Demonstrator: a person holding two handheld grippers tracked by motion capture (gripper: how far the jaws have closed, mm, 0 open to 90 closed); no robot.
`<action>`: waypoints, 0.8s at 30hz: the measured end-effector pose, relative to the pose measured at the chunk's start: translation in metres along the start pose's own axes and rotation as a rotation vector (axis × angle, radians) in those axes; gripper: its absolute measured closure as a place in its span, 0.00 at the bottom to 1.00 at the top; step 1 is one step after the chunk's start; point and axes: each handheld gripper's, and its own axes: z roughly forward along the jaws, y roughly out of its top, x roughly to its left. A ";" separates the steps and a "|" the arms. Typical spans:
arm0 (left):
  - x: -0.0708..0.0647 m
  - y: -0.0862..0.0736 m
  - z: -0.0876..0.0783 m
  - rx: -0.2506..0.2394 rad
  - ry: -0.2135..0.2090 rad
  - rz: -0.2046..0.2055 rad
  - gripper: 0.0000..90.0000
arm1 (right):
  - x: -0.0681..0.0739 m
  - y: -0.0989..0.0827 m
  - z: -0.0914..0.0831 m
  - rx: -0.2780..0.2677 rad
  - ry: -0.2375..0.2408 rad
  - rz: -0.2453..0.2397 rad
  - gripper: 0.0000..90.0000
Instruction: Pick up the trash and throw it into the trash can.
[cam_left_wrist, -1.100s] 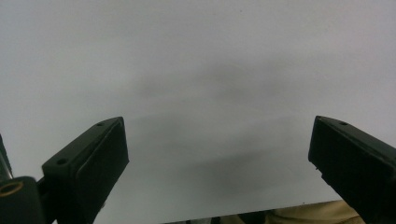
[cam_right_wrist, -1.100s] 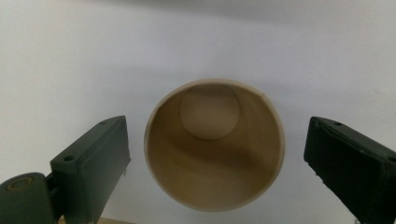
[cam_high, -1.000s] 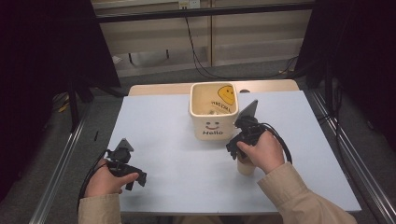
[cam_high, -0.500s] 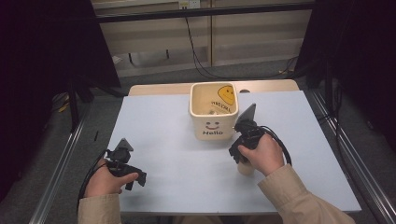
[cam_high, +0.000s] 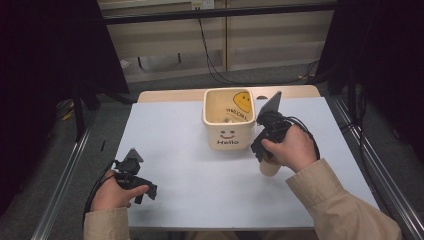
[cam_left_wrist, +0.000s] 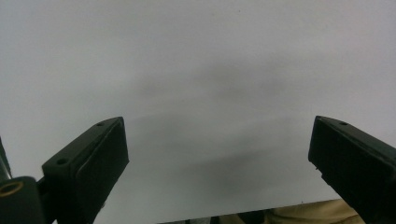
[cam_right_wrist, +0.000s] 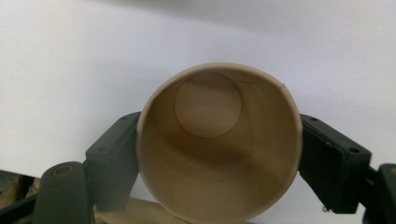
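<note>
A paper cup (cam_right_wrist: 218, 140) is held between the jaws of the right tongs (cam_high: 266, 150), one jaw pressed against each side of its wall, toward the right edge of the table (cam_high: 200, 170) and about midway between the near and far edges. In the right gripper view the cup's open mouth faces the camera and its bottom can be seen; nothing is seen inside it. Its long axis therefore runs along the tongs, and in the high view the cup (cam_high: 270, 167) appears to stand roughly upright below the right hand (cam_high: 292, 150), though whether its base touches the table cannot be told. A cream square bin (cam_high: 229, 120) printed with a smile and "Hello" stands just beside the right tongs, on their far-left side, near the middle of the far edge. Inside the bin a yellow smiley print and some small pale items are visible, too unclear to name. The left tongs (cam_high: 132, 177) are held wide open and empty over bare table near the near-left corner, well apart from both cup and bin. The right hand is judged much the nearer to the bin.
</note>
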 end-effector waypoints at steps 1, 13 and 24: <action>0.000 0.000 0.000 0.000 0.000 -0.003 0.05 | -0.003 0.002 -0.010 -0.001 0.011 -0.003 0.23; 0.001 0.000 0.000 0.000 -0.008 0.000 0.05 | -0.020 0.014 -0.062 -0.004 0.014 0.002 0.23; 0.002 0.000 0.001 -0.002 -0.006 -0.005 0.05 | -0.027 0.031 -0.104 -0.013 -0.013 0.004 0.23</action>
